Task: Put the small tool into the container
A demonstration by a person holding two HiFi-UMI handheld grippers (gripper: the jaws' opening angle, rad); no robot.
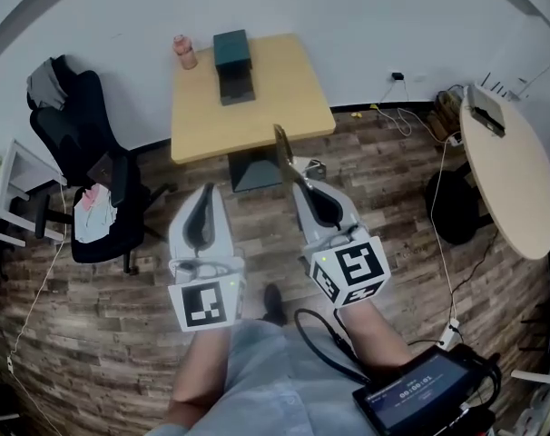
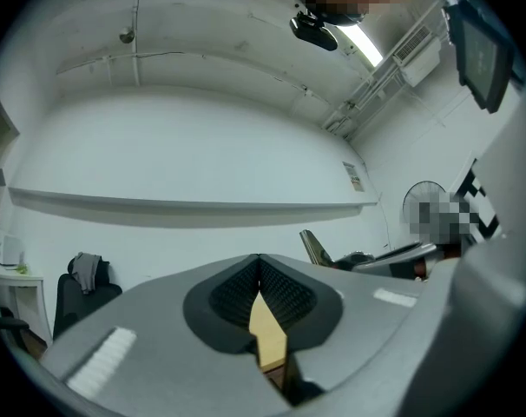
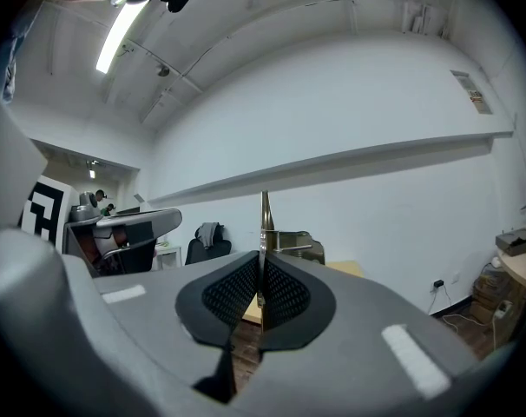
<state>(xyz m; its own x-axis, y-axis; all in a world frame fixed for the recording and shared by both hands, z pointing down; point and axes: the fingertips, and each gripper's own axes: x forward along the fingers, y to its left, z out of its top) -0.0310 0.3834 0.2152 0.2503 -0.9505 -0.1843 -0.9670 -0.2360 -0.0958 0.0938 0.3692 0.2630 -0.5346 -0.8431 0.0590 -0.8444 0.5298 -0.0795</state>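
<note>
Carrying: my right claw (image 1: pixel 299 187) grips the small tool (image 1: pixel 283 153); left claw (image 1: pixel 206 193) clenched, empty. Next: reach the container (image 1: pixel 231 60) on the table (image 1: pixel 289 98).

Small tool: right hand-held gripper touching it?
Touching. The right gripper view shows the right hand-held gripper clamped on the small tool, whose tip sticks out past it.

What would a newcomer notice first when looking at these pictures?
Most striking are the two grippers low in the head view: the right gripper is shut on a thin brass-coloured small tool that sticks out past its tips, while the left gripper is shut and empty. Beyond them stands a wooden table with a dark container and a pinkish bottle on it.
</note>
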